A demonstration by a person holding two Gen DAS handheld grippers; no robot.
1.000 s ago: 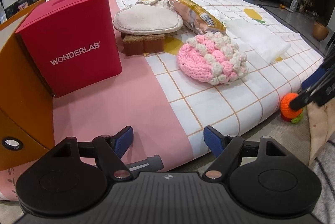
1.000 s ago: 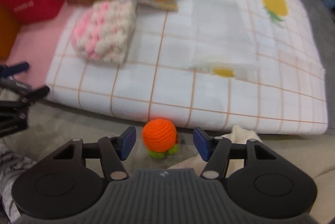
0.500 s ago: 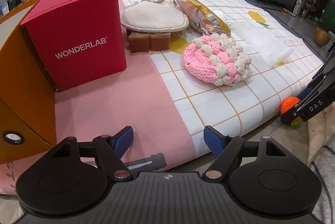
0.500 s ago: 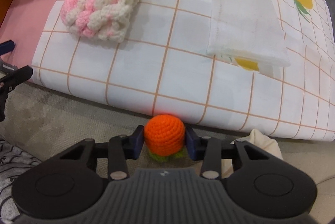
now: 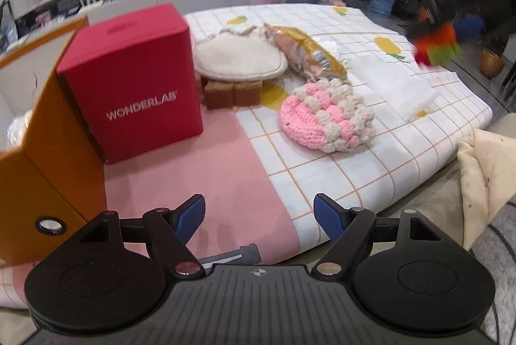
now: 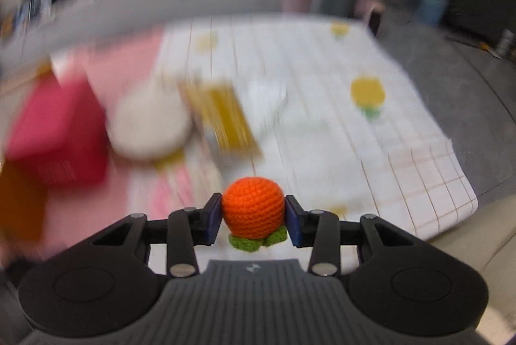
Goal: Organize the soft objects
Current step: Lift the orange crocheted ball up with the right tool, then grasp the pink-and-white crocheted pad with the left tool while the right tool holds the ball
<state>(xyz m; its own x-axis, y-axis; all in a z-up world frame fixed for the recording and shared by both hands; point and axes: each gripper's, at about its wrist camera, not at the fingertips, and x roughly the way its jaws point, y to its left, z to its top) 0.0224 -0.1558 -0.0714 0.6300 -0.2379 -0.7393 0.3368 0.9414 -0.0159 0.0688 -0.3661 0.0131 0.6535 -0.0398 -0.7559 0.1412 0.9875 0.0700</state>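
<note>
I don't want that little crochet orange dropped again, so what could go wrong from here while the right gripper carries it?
1. The right gripper pinches the round crochet orange only at its sides; the view is motion-blurred, so a fast swing might let it slip out.
2. The soft yarn may compress, possibly loosening the hold.
3. The red box shows no opening, and the left gripper hangs open, holding nothing.

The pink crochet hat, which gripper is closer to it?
Probably the left. The left gripper hangs open at the mat's near edge, facing the pink crochet hat. The right gripper, holding the orange crochet ball, is raised off to the right.
</note>
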